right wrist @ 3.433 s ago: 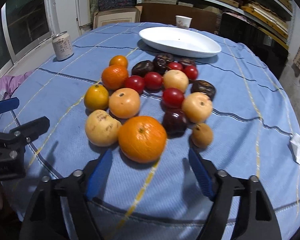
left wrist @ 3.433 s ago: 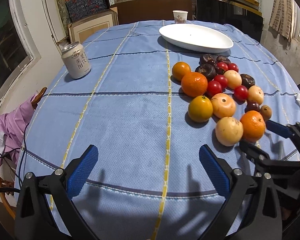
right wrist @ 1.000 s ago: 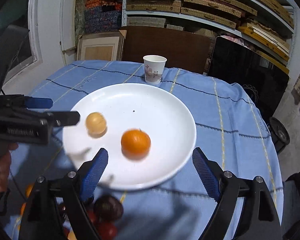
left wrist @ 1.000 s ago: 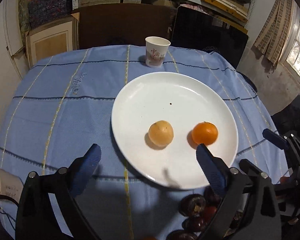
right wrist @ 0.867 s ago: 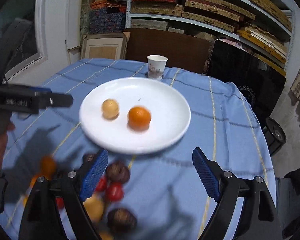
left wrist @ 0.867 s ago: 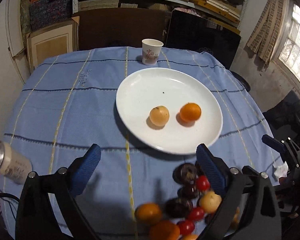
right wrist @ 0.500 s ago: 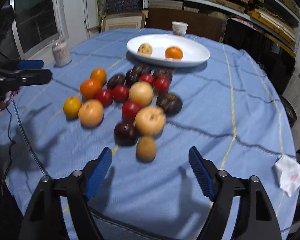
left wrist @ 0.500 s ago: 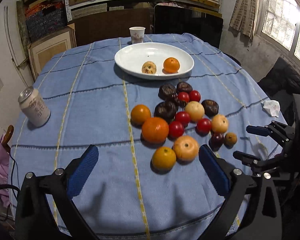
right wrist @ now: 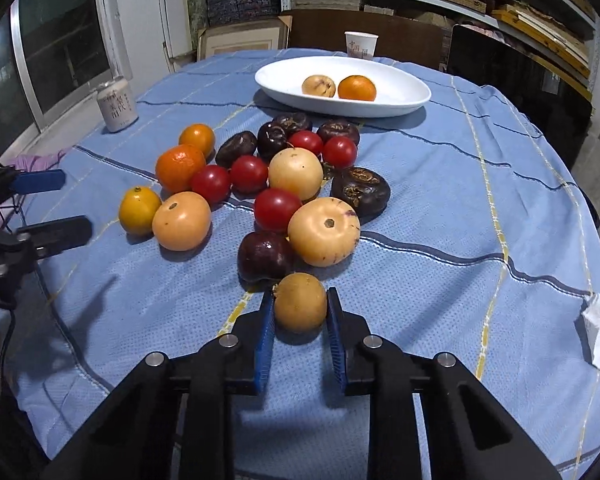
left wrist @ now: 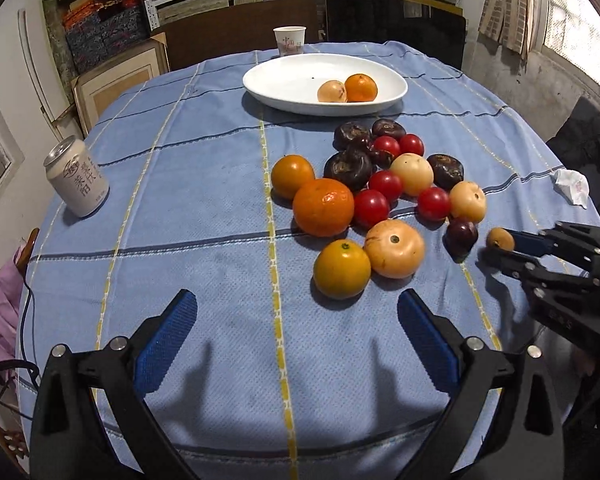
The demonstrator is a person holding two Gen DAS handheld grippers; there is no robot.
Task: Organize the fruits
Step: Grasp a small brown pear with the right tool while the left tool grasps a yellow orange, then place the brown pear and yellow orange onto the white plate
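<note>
- Two fruits already lie in the white plate (right wrist: 414, 100) at the far end of the surface (right wrist: 460, 208) — a pale round one (right wrist: 318, 86) and an orange (right wrist: 357, 88).
- The right tongs (right wrist: 300, 314) are closed to the width of a small brown fruit (right wrist: 300, 301), a blue pad touching each side; it sits on the cloth just beside a dark plum (right wrist: 265, 256).
- The left tongs (left wrist: 296, 332) hang wide open and empty, short of a yellow-orange citrus (left wrist: 342, 269).
- Judged advice: squeeze lightly — the fruit looks soft-skinned — and lift straight up before travelling, so the plum and pale neighbour (right wrist: 324, 231) are not nudged.
- Carry it high over the pile, then lower into a bare part of the plate.
</note>
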